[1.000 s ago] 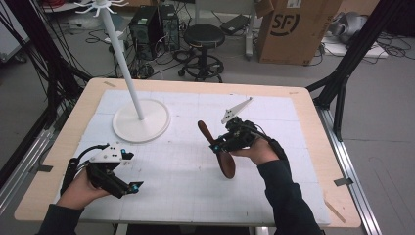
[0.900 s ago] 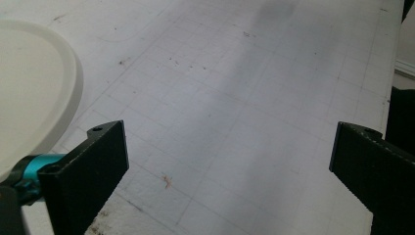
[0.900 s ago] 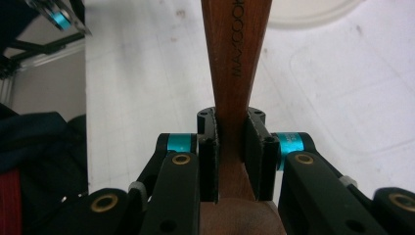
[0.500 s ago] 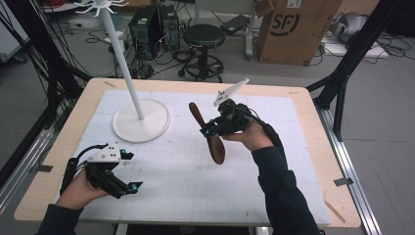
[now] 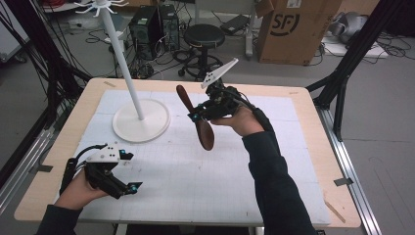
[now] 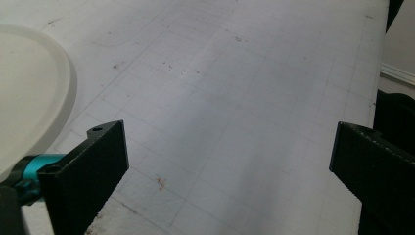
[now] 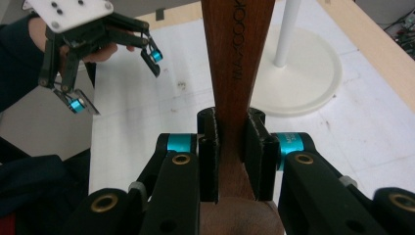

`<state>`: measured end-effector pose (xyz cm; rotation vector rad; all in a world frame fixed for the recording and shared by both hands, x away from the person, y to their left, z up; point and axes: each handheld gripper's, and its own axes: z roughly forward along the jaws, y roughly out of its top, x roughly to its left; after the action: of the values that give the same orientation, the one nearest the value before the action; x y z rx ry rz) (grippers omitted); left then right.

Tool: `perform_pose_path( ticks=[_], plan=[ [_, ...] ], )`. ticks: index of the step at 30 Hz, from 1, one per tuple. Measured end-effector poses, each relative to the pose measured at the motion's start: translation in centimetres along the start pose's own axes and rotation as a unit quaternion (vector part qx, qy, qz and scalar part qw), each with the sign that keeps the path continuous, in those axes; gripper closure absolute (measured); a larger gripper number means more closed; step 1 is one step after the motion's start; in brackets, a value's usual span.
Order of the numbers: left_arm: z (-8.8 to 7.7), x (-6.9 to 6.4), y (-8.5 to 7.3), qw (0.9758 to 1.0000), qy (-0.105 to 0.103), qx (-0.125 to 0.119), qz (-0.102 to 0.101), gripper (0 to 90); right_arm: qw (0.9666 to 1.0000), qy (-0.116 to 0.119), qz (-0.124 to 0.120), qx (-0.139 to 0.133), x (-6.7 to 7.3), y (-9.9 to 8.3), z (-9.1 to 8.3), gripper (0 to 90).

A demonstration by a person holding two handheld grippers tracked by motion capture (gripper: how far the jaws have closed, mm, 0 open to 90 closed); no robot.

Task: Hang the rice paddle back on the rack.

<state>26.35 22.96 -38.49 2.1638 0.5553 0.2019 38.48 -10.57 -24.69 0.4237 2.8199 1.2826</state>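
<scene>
My right gripper (image 5: 195, 116) is shut on the neck of a dark wooden spoon (image 5: 205, 135) and holds it in the air over the middle of the white mat. The spoon's bowl hangs toward the near side and its handle slants up to the far left. In the right gripper view the black pads (image 7: 256, 147) clamp both sides of the wooden spoon (image 7: 237, 58), whose handle runs up out of the picture. My left gripper (image 5: 131, 171) rests low at the table's front left, open with nothing between its fingers; the left gripper (image 6: 225, 166) looks over bare mat.
A white stand with a round base (image 5: 142, 121) and a tall pole topped by hooks stands at the back left of the mat; its base (image 7: 298, 78) lies just beyond the spoon. The wooden table edge (image 5: 68, 122) frames the mat. A stool and a cardboard box stand behind the table.
My right gripper has lifted the spoon higher and carried it left, toward the white stand. The left gripper has stayed where it was, open.
</scene>
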Motion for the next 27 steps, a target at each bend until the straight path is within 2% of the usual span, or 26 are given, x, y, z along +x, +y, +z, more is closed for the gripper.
perform_pose_path(
  ticks=[27],
  plan=[
    [0.0,0.0,-0.2,1.0000,-0.006,-0.001,0.000,1.6,0.9995,0.002,-0.020,-0.024,-0.5,7.1,0.1,77.8]
  ],
)
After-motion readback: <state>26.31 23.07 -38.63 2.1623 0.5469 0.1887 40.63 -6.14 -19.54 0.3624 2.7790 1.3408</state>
